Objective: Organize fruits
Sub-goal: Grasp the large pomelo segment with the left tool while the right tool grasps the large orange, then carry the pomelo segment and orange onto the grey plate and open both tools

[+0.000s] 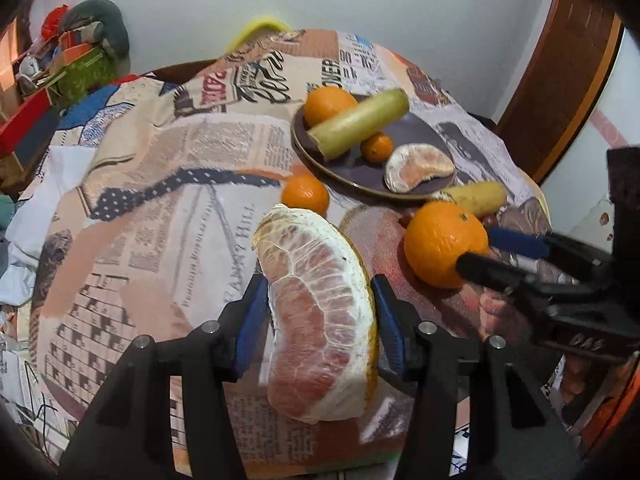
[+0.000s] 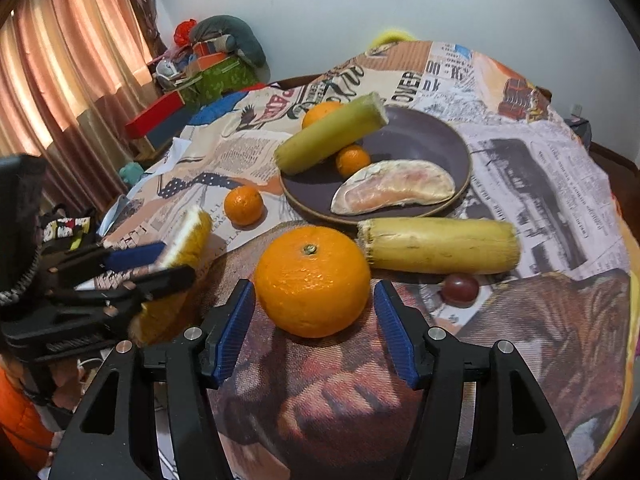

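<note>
My left gripper [image 1: 318,308] is shut on a large peeled pomelo wedge [image 1: 316,312], also seen in the right wrist view [image 2: 184,256]. My right gripper [image 2: 314,320] is open, its blue pads either side of a big orange [image 2: 312,280] on the cloth, apart from it; the orange also shows in the left wrist view [image 1: 444,242]. A dark plate [image 2: 424,136] holds an orange [image 2: 320,114], a green sugarcane piece [image 2: 330,138], a small mandarin [image 2: 352,160] and a pomelo segment [image 2: 394,192].
A small mandarin [image 2: 243,205], a yellow sugarcane piece [image 2: 438,245] and a red grape [image 2: 460,290] lie on the newspaper-print tablecloth [image 2: 540,184] near the plate. Boxes and clutter [image 2: 208,68] stand at the far left by a curtain.
</note>
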The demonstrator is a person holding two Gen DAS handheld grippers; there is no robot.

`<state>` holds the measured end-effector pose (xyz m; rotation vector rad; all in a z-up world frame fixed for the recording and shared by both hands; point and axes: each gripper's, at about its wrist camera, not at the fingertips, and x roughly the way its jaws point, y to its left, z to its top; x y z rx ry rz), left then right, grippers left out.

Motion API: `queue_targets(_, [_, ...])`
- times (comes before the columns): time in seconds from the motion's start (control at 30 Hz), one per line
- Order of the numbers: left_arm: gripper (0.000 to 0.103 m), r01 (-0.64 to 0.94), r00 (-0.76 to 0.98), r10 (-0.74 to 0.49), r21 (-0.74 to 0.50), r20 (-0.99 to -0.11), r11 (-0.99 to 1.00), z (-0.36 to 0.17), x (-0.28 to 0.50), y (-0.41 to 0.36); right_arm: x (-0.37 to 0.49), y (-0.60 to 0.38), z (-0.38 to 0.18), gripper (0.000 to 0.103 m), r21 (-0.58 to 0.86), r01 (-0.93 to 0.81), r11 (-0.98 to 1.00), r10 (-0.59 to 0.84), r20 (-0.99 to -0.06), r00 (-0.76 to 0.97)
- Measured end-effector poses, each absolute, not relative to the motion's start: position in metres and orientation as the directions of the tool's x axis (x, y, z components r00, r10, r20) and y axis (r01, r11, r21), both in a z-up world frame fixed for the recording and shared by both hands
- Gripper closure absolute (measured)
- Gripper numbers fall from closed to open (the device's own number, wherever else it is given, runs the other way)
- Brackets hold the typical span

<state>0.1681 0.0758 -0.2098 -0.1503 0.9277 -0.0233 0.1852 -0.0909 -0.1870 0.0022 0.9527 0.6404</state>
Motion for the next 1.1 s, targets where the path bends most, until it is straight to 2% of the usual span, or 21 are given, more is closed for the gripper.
queue_targets(0.17, [0.051, -0.049, 0.612, -0.078, -0.137, -0.787, 0.989, -0.205, 0.168, 0.08, 0.189, -0.083, -0.195, 0.036, 0.268, -0.51, 0.817, 0.502, -0.766, 0.402])
queue_targets(0.33, [0.051, -0.045, 0.611, -0.071, -0.123, -0.788, 0.991, -0.203, 0.169, 0.08, 0.196, -0.08, -0.2, 0.034, 0.284, -0.5, 0.818, 0.505, -0.77, 0.39])
queue_targets(0.7, [0.051, -0.042, 0.639, -0.071, -0.126, -0.766, 0.991, -0.189, 0.175, 0.077, 0.197, -0.086, -0.2, 0.037, 0.314, -0.5, 0.807, 0.525, -0.77, 0.363])
queue_targets(1.1, [0.051, -0.003, 0.693, -0.083, -0.118, -0.716, 0.993, -0.16, 0.199, 0.063, 0.2, -0.12, -0.17, 0.037, 0.309, -0.46, 0.833, 0.522, -0.713, 0.468])
